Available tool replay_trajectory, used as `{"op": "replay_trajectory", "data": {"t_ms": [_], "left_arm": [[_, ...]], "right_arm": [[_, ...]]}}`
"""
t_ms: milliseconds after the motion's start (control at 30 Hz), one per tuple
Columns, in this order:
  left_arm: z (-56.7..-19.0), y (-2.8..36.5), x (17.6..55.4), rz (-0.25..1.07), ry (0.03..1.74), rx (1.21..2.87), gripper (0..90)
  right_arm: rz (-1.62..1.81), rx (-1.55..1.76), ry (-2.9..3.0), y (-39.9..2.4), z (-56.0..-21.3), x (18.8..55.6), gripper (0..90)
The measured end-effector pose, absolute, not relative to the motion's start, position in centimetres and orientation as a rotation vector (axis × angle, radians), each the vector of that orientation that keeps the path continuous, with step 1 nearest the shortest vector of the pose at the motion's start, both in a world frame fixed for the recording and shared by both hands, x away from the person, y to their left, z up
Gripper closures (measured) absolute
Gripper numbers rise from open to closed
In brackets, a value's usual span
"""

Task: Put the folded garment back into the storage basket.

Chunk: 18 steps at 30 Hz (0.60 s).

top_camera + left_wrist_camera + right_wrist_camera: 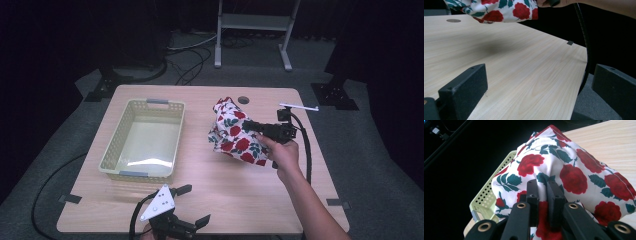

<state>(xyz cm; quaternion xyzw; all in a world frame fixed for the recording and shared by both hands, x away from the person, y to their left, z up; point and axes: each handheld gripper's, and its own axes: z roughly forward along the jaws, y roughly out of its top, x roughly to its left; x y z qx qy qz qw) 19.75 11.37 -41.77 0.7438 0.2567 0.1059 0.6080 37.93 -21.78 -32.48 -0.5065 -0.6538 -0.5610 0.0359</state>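
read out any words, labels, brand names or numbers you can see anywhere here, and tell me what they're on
None: no readable text in these views.
The rose-print cloth held in the right gripper carries flowers and leaves, no lettering.
The basket, the table and the left gripper bear no legible marks.

Light wood-grain table with rounded corners, standing on grey carpet. Pale yellow perforated basket sits directly on its left half, long side running front to back; round grommet hole near the far edge, right of centre. Black tape marks at the near-left corner and near-right edge; in the left gripper view a soft shadow falls on the bare wood.
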Motion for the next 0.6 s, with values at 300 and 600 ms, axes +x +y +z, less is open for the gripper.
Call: {"op": "replay_trajectory", "data": {"t_ms": [300,600], "left_arm": [[-41.7,11.4,19.7,0.245,0.592,1.714,0.0],[-41.7,11.4,19.7,0.244,0.593,1.712,0.0]], "right_arm": [[-1.724,-1.532,-2.019,-20.6,-31.5,38.5,81.5],[-1.736,-1.502,-2.026,-19.6,-30.9,38.9,81.5]]}}
